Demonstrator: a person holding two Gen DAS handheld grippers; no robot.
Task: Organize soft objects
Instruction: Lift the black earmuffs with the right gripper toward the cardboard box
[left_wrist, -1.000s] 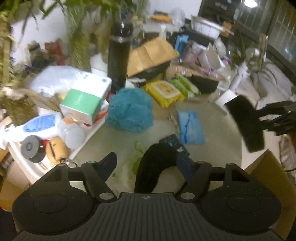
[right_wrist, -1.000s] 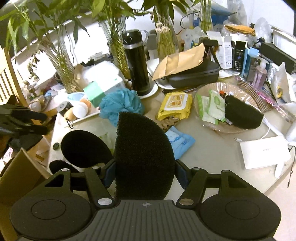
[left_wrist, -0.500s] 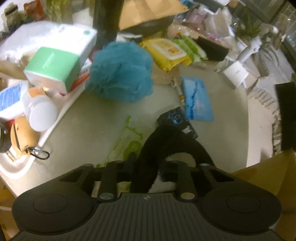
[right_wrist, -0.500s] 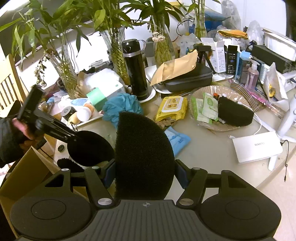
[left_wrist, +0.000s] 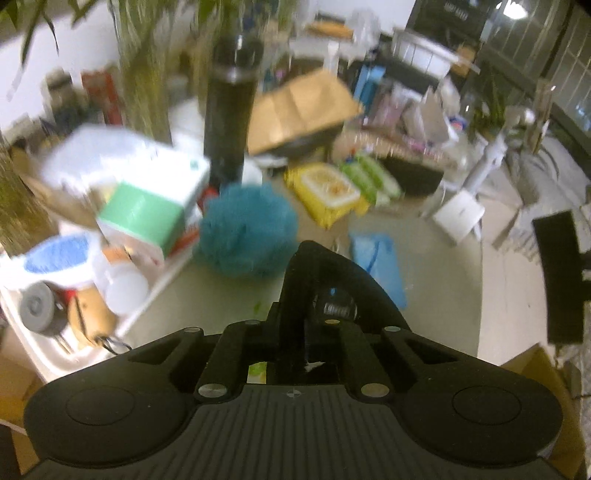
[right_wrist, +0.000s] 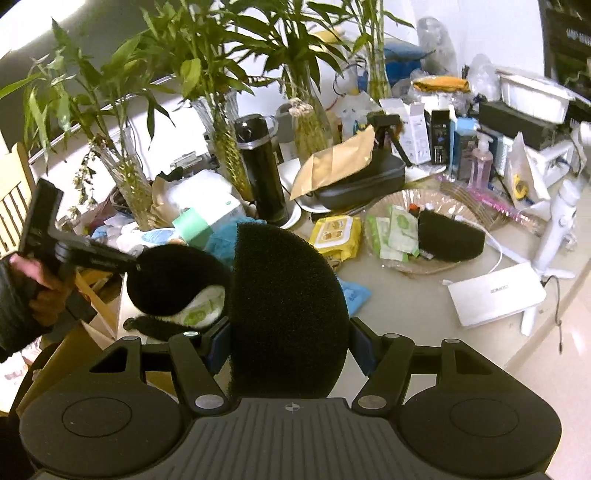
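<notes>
We hold a large black half-round foam sponge upright at lower centre of the right view, the right gripper half open with both pads pressed on its sides. The left gripper is closing, nearly shut, on a curved black plush neck pillow, seen lifted at centre left of the right view. We should keep both squeezes light and carry both towards the brown cardboard box at lower left. No writing is legible to us.
</notes>
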